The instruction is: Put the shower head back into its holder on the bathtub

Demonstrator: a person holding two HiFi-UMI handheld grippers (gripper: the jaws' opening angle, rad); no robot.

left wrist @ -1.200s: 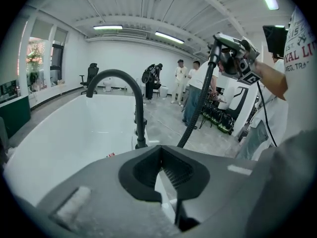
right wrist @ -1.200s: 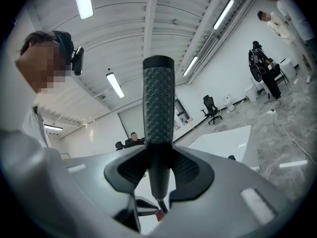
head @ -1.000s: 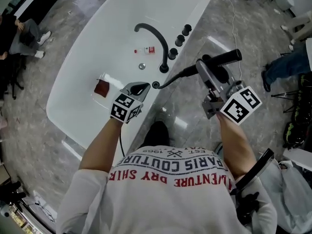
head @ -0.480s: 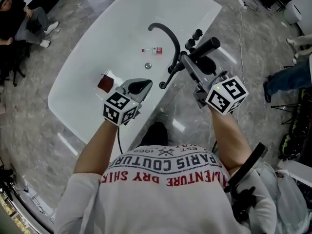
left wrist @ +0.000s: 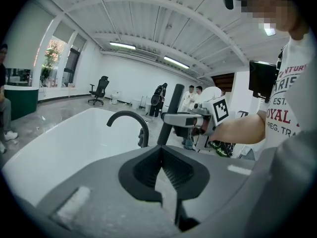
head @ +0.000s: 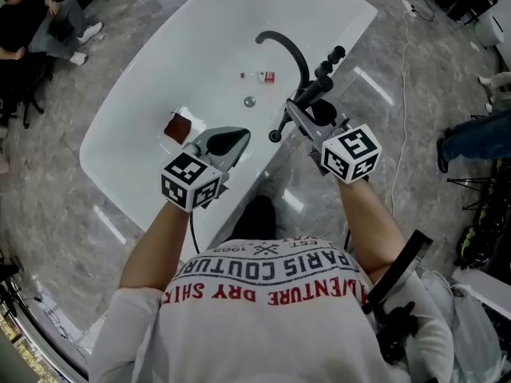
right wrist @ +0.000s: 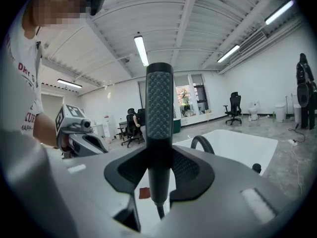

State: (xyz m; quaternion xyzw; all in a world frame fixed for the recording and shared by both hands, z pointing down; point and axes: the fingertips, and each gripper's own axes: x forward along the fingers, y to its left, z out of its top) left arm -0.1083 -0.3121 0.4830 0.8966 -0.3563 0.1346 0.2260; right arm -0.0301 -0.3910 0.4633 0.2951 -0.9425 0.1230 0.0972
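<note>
The black shower head (head: 313, 92) is clamped in my right gripper (head: 302, 112), just over the white bathtub's near rim (head: 263, 162) by the black knobs (head: 329, 62). In the right gripper view the shower head (right wrist: 159, 113) stands upright between the jaws of my right gripper (right wrist: 158, 175). Its hose runs down to the small round holder (head: 275, 136) on the rim. My left gripper (head: 231, 140) hovers over the rim left of the holder, shut and empty. In the left gripper view, my left gripper (left wrist: 161, 170) faces the shower head (left wrist: 171, 115).
A curved black faucet (head: 286, 46) arches over the tub. In the tub lie a red-brown block (head: 177, 126), a drain (head: 250, 101) and a small bottle (head: 263, 76). A person (head: 32, 14) sits at the top left, another (head: 471, 134) stands at the right.
My right gripper has carried the shower head left and down, from beside the tub to over the rim near the knobs. The left gripper has risen slightly and stays shut.
</note>
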